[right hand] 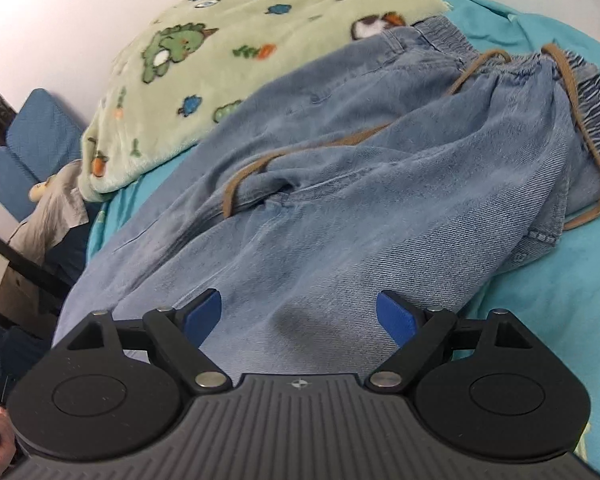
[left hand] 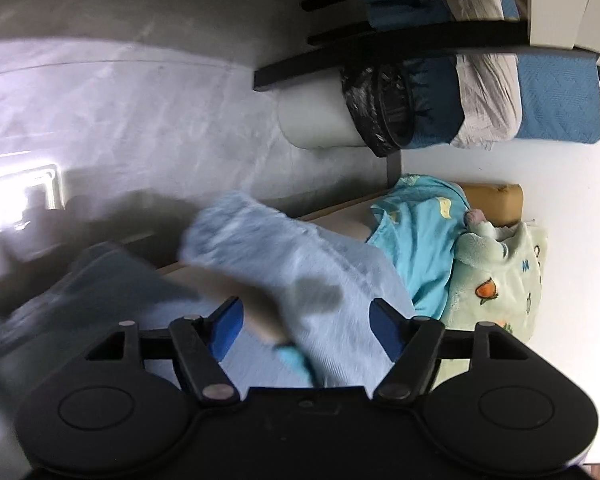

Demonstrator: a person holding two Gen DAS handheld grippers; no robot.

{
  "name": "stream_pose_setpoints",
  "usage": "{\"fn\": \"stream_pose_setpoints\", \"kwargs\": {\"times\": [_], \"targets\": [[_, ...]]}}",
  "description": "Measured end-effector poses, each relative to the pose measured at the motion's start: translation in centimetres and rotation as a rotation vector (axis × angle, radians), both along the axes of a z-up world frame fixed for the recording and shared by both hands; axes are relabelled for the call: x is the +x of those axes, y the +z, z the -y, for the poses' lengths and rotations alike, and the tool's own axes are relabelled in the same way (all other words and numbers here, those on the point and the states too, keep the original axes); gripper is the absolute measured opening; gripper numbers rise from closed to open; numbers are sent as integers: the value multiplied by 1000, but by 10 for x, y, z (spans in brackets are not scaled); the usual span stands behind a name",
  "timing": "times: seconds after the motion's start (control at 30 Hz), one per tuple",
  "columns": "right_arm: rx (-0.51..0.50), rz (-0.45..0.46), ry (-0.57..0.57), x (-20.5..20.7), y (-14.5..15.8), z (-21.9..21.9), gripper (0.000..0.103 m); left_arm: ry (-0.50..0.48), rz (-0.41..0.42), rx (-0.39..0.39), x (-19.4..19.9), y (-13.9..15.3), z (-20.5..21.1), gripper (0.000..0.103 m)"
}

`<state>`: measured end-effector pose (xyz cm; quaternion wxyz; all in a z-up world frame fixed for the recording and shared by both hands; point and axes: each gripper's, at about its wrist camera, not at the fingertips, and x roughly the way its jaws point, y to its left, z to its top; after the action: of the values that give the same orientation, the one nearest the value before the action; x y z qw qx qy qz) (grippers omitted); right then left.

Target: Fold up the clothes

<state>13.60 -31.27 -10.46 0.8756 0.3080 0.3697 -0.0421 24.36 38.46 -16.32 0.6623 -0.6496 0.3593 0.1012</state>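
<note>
Left gripper pose: the left gripper (left hand: 306,322) points out over the bed edge toward the grey floor (left hand: 140,120), above blurred pale blue cloth.
Left gripper opening: its 2 blue pads (left hand: 230,326) stand wide apart, released, with nothing clamped between them; whether they touch the cloth below is unclear because of the blur.
Right gripper pose: the right gripper (right hand: 300,316) hovers low over the lower leg part of the jeans, aimed along them toward the waistband.
Right gripper opening: spread wide, holding nothing; denim fills the gap between its pads (right hand: 398,316), contact not clear.
Jeans: light blue denim jeans (right hand: 340,200) lie on a turquoise sheet (right hand: 560,300), rumpled, with the elastic waistband (right hand: 592,112) at the far end.
Drawstring: a brown drawstring (right hand: 256,168) loops loose across the upper part.
Blanket: a pale green fleece blanket (right hand: 220,52) with dinosaur prints lies bunched just beside the jeans, touching their far edge.
Shelf: a black shelf (left hand: 420,48) holds folded blue and grey textiles.
</note>
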Motion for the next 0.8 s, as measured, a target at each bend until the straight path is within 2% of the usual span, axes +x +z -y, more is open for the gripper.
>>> {"fn": "stream_pose_setpoints", "kwargs": {"times": [0.1,0.23,0.33,0.4,0.43,0.47,0.5,0.57,0.67,0.7,0.77,0.8], "targets": [[25,-10,-20,6,-7,0,89,2,33,-31,23,-19,3,68],[26,-10,-33,12,-8,-1,89,-6,59,12,53,-30,9,67],[28,-8,-44,12,-9,3,88,0,81,61,68,-31,13,61],[50,-10,-66,11,-10,7,87,4,100,121,75,-24,14,43],[64,-11,-78,10,-11,10,87,6,111,162,77,-18,15,24],[66,-11,-84,10,-11,10,87,7,123,200,79,-11,15,8],[63,-11,-87,10,-10,10,87,6,143,233,80,-3,15,4],[55,-11,-88,10,-9,9,87,12,221,283,76,21,15,2],[41,-2,-83,8,-6,9,87,32,411,289,53,59,10,1],[39,3,-82,6,-6,9,87,48,441,304,43,66,7,1],[33,12,-82,4,-4,10,87,68,424,319,23,66,-1,2],[31,20,-82,3,-3,10,87,54,361,318,18,55,-5,2]]}}
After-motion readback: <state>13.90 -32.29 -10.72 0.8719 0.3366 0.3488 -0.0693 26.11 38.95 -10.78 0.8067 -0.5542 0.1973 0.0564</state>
